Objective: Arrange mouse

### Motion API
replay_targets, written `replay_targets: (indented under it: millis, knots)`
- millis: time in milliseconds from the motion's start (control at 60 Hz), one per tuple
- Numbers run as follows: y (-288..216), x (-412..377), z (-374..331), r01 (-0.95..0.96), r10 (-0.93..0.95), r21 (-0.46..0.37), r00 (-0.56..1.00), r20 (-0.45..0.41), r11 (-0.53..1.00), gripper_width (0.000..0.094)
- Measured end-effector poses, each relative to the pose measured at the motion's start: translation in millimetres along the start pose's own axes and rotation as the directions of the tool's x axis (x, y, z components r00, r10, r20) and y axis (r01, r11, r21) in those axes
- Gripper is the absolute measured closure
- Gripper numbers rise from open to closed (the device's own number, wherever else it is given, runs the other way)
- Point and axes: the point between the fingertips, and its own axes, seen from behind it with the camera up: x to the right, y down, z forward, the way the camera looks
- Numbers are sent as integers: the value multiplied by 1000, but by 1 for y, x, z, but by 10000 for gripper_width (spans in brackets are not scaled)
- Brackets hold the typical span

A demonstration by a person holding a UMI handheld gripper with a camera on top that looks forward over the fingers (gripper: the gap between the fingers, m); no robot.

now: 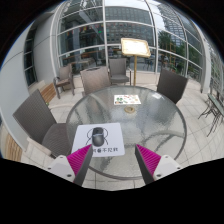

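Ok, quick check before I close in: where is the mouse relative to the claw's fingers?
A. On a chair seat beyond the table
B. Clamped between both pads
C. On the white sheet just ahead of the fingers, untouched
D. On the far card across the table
C: the mouse rests on the white sheet on the glass table, just ahead of the open claw, clear of both fingers.

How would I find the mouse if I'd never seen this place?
Look at the round glass table ringed by chairs in front of the big windows. On its near side lies a white sheet, just ahead of the open gripper. The mouse is the small dark lump on that sheet; the other paper farther away has none.
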Motion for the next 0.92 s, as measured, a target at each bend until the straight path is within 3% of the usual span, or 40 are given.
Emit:
replay_targets:
  millis: [350, 917]
  knots:
    - [43, 50, -87, 12, -11, 38, 1000, -24, 999, 81]
    - [55, 67, -100, 20, -17, 59, 999, -44, 998, 83]
